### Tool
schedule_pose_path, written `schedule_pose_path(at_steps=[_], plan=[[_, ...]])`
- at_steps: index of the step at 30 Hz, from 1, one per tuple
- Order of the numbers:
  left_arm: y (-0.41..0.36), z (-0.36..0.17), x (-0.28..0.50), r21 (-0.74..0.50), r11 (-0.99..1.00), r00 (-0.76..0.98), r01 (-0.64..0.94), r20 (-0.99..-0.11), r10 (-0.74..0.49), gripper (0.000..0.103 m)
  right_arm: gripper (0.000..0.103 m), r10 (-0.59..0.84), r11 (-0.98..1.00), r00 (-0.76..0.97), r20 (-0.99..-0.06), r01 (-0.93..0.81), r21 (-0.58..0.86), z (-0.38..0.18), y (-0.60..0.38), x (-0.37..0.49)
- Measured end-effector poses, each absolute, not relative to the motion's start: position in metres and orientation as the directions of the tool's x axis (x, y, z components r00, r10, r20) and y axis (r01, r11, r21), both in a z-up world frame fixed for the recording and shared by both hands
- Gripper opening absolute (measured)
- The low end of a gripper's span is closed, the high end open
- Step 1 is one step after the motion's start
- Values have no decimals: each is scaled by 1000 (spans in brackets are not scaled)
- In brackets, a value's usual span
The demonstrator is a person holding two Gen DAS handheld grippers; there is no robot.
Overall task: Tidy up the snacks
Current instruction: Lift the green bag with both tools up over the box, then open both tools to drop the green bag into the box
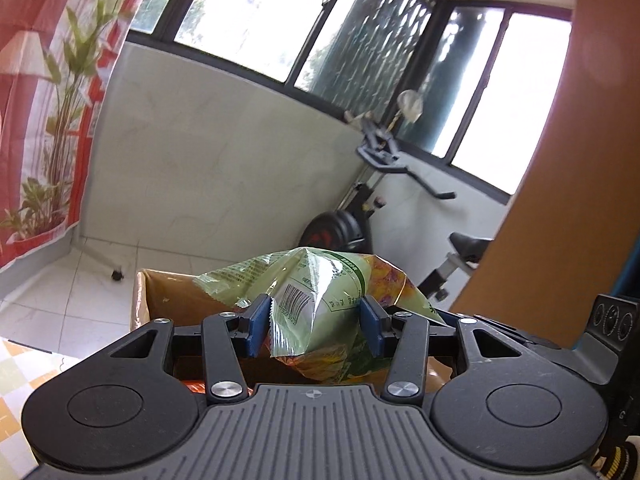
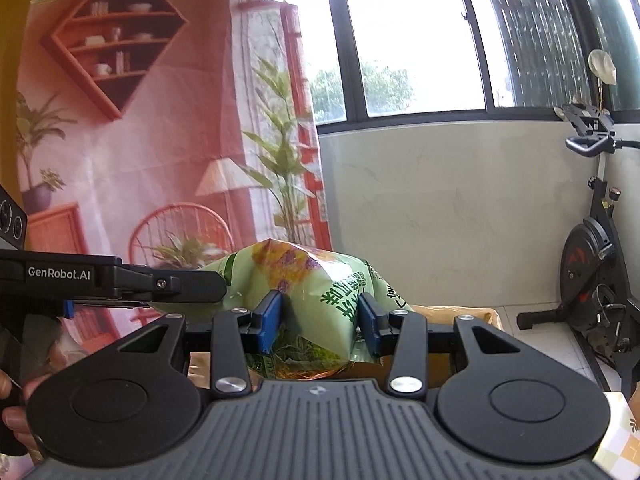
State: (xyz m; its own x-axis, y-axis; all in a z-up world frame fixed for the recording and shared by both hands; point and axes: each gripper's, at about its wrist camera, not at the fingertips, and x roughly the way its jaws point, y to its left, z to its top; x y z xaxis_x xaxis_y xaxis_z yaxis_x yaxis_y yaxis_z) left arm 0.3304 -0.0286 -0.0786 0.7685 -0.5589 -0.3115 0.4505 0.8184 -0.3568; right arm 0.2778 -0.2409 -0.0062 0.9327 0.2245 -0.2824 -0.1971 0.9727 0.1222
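Over on the left, the left gripper (image 1: 314, 326) pinches the barcode end of a green snack bag (image 1: 320, 300) between its blue pads. To its right, the right gripper (image 2: 318, 322) clamps the same bag's printed side, so it hangs between them above an open cardboard box (image 1: 160, 292); an exercise bike (image 2: 596, 264) stands by the wall.

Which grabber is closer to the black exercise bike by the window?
Right. The right gripper pinches the crinkly green snack bag on the side toward the black exercise bike; the left gripper pinches the bag's far side, farther from the bike.
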Motion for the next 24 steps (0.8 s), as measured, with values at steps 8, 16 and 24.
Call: schedule_pose_path(at_steps=[8, 16, 24], plan=[[-41, -89, 353, -340, 845, 763, 414, -376, -525, 54, 44, 194, 977, 922, -334, -153, 145, -32, -260, 319], [-42, -105, 358, -307, 874, 738, 376, -471, -483, 64, 46, 179, 974, 890, -419, -100, 202, -61, -273, 331], [-23, -93, 344, -298, 884, 744, 359, -480, -464, 75, 53, 83, 984, 907, -414, -10, 175, -65, -274, 316]])
